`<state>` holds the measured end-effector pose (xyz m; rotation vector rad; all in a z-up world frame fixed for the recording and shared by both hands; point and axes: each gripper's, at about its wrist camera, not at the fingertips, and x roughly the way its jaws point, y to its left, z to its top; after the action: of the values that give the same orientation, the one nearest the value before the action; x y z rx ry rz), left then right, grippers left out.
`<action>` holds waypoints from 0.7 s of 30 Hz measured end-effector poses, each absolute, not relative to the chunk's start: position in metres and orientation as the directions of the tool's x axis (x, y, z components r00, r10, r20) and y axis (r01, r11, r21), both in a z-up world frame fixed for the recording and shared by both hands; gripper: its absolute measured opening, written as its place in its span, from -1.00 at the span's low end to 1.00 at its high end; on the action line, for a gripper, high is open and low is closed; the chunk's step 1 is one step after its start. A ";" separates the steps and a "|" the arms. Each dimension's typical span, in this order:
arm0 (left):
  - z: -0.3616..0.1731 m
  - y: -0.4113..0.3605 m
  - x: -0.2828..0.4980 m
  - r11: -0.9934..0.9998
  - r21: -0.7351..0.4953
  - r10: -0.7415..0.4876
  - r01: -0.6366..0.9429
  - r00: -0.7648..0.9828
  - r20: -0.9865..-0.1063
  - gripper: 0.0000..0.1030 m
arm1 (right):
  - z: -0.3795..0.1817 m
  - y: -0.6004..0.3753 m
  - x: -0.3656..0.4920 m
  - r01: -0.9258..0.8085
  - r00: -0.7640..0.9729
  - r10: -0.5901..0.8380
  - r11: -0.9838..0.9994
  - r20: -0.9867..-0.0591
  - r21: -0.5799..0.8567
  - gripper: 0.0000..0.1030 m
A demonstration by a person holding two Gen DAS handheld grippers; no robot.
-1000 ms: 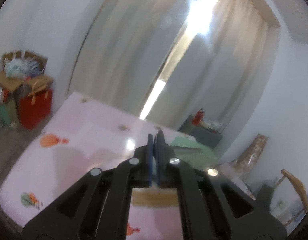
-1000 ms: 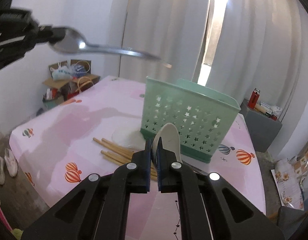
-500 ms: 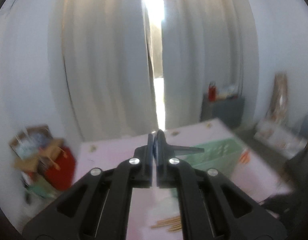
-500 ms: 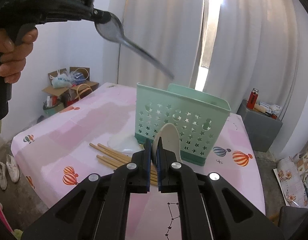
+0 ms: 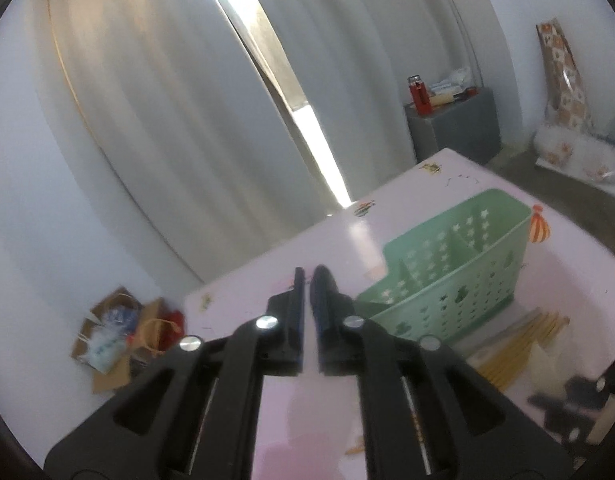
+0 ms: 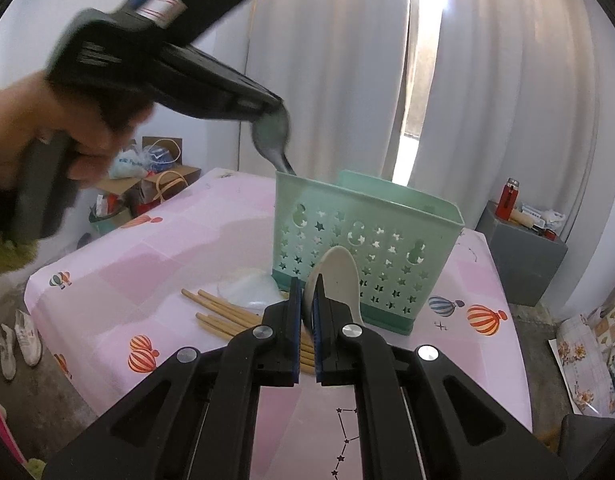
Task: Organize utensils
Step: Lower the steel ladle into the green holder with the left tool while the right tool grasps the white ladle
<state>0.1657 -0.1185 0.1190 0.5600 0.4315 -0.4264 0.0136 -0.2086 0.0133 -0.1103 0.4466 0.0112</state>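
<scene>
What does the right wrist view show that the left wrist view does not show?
Only the right wrist view shows the left tongs from outside, holding a metal spoon by its bowl, handle going down into the green basket. It also shows the white spoon clamped in the right tongs, and shoes on the floor.

Only the left wrist view shows the dividers inside the basket.

Both show the basket, the chopsticks, the pink table, the curtains and the red bottle.

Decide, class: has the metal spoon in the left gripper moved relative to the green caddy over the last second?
Yes. The metal spoon swung from level, high above the green caddy, to handle-down, dipping behind its left rear rim, held by the left gripper.
</scene>
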 end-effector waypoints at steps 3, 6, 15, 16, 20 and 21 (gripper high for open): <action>0.114 -0.121 0.174 0.784 0.342 -0.302 0.519 0.799 -0.520 -0.83 | 0.012 -0.209 0.015 -0.037 0.898 -0.011 0.994 -0.439 -0.099 -0.90; 0.110 -0.117 0.183 0.808 0.264 -0.333 0.526 0.779 -0.531 -0.61 | 0.010 -0.211 0.016 -0.035 0.896 -0.011 0.995 -0.444 -0.094 -0.90; 0.114 -0.091 0.186 0.865 0.103 -0.395 0.492 0.791 -0.467 -0.18 | 0.007 -0.227 0.019 -0.015 0.886 -0.006 0.999 -0.465 -0.042 -0.90; 0.116 -0.086 0.184 0.872 0.078 -0.401 0.484 0.795 -0.455 -0.16 | 0.007 -0.229 0.019 -0.016 0.885 -0.002 0.999 -0.466 -0.034 -0.90; 0.117 -0.062 0.176 0.892 0.003 -0.409 0.453 0.808 -0.425 0.01 | 0.011 -0.234 0.019 -0.032 0.881 0.026 0.999 -0.473 -0.006 -0.90; 0.116 -0.056 0.173 0.896 -0.017 -0.410 0.445 0.809 -0.422 0.03 | 0.014 -0.240 0.018 -0.039 0.880 0.042 0.999 -0.473 0.016 -0.90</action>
<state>0.1730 -0.0556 0.1163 0.0842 0.4315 -0.4571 0.0178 -0.2396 0.0135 0.0064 0.4925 0.0421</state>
